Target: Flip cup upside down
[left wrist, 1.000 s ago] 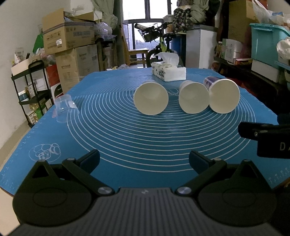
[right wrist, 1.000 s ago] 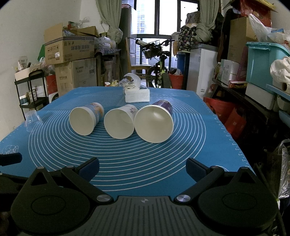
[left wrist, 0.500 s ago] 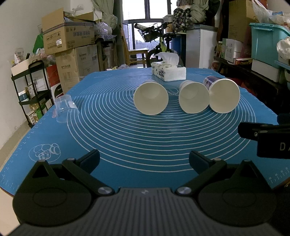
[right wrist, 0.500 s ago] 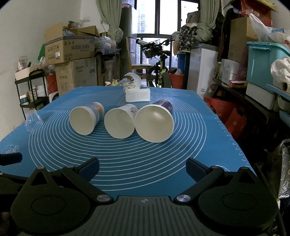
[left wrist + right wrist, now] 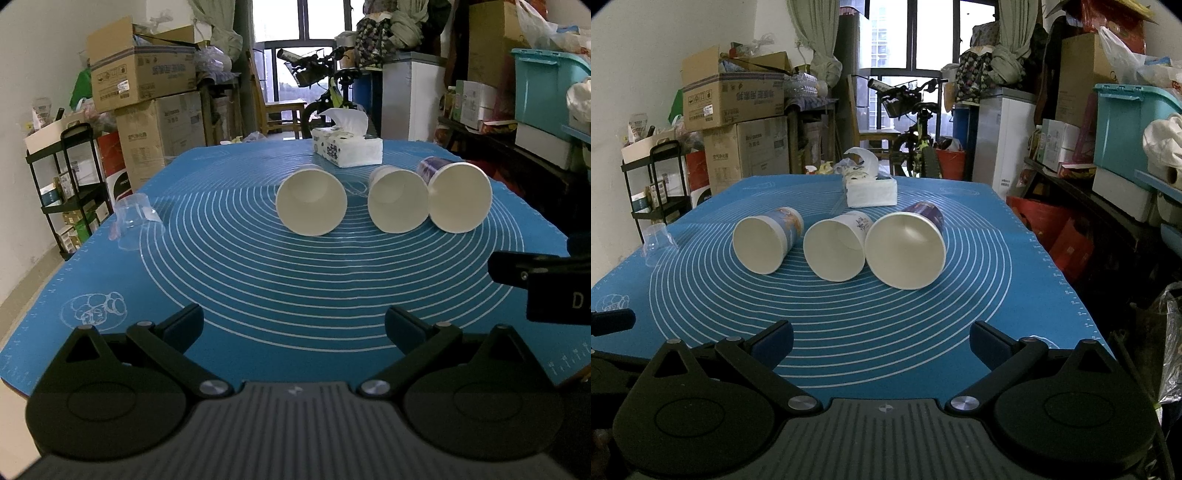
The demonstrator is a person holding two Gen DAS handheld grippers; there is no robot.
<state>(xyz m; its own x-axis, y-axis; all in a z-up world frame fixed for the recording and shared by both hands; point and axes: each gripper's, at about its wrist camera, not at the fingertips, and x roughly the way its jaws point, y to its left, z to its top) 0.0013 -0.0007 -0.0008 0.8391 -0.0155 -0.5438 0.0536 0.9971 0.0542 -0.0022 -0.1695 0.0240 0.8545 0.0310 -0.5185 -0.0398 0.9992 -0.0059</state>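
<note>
Both my claws released, holding nothing: left claw, right claw. Three cups lie sideways. Grab purple cup by side, gently, then tip rim down.

The surface is covered by a blue mat printed with white concentric rings. Three paper cups lie on their sides on it, mouths toward the cameras: the left cup, the middle cup and the right cup, the last two touching. A tissue box sits behind them. A clear plastic cup lies near the left edge.
</note>
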